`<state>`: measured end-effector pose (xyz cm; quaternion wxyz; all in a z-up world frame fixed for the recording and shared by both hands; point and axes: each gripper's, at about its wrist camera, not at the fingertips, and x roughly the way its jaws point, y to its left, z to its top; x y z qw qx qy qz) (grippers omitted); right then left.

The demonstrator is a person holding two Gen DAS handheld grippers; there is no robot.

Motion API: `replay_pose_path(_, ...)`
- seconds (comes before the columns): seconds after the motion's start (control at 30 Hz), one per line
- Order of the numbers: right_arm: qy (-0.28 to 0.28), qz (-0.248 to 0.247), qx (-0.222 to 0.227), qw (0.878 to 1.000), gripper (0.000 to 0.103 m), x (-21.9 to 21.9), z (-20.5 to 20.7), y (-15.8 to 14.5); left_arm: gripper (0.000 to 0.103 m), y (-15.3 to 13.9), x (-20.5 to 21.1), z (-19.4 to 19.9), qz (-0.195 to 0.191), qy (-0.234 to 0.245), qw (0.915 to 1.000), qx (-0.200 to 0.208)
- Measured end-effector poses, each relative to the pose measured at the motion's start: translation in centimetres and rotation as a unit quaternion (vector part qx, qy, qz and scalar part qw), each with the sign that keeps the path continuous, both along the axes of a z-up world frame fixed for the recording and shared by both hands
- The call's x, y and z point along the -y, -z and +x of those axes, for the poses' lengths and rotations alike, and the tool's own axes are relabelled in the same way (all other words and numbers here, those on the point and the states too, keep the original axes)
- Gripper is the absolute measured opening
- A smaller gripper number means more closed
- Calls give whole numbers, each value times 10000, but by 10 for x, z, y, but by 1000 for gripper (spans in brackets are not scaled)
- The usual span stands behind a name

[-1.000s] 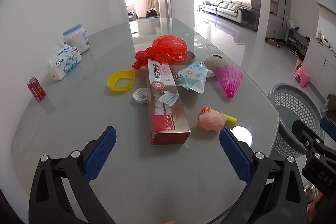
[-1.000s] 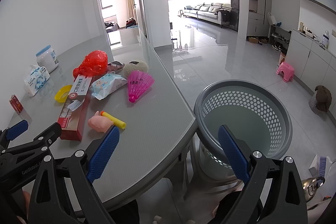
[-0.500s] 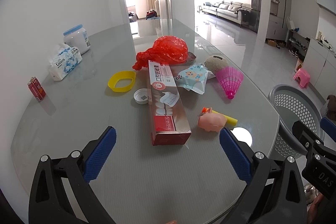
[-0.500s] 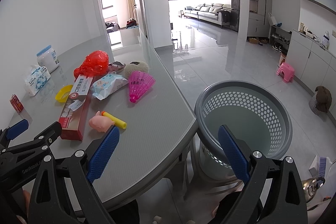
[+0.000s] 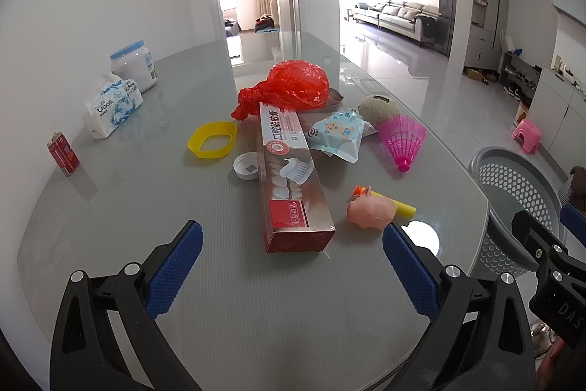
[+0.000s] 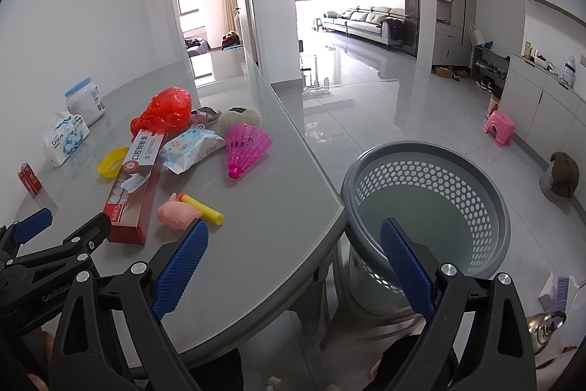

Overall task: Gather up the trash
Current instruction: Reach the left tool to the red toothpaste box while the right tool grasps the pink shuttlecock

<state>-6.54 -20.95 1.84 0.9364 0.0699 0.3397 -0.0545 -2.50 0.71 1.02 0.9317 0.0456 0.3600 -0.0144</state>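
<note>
Grey glass tops the table (image 5: 110,207), and the trash lies in a loose cluster toward its right-hand edge, next to the grey perforated basket (image 6: 432,193) that stands on the floor just beside that edge. The long toothpaste box (image 5: 289,178) carries large Chinese characters, a picture of a brush head and a row of teeth; its long axis runs from the red plastic bag (image 5: 293,87) at the far end toward the near edge, and its red end faces the left gripper (image 5: 293,266), which hovers over the near edge with jaws wide open and nothing between them, the box's near end lying ahead of the gap. A tissue pack (image 5: 113,105) near the left edge reads "Cidos"; the print on the red can (image 5: 63,152) beside it is too small to read. A wet-wipe pack (image 5: 338,134) shows a cartoon bear. The pink shuttlecock (image 5: 403,141) points its tip at the near edge; the pink pig toy (image 5: 370,211) touches a yellow foam dart (image 5: 399,206). The right gripper (image 6: 293,266), marked "GenRobot" on the neighbouring tool's arm, is spread open and empty, straddling the table's right edge and the basket's rim.
</note>
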Motion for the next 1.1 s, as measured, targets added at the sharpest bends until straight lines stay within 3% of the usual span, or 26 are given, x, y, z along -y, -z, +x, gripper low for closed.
replay_pose_path(0.47, -237, 155, -110, 9995, 91, -4, 10, 7, 97, 10, -16, 9, -119, -159, 9998, -63)
replay_pose_path(0.83, -862, 349, -450, 9946, 91, -23, 45, 35, 97, 31, -45, 27, 33, -421, 9986, -323)
replay_pose_path(1.1, -1075, 375, -594, 9917, 91, -32, 75, 48, 97, 39, -54, 40, -163, -468, 9976, -484)
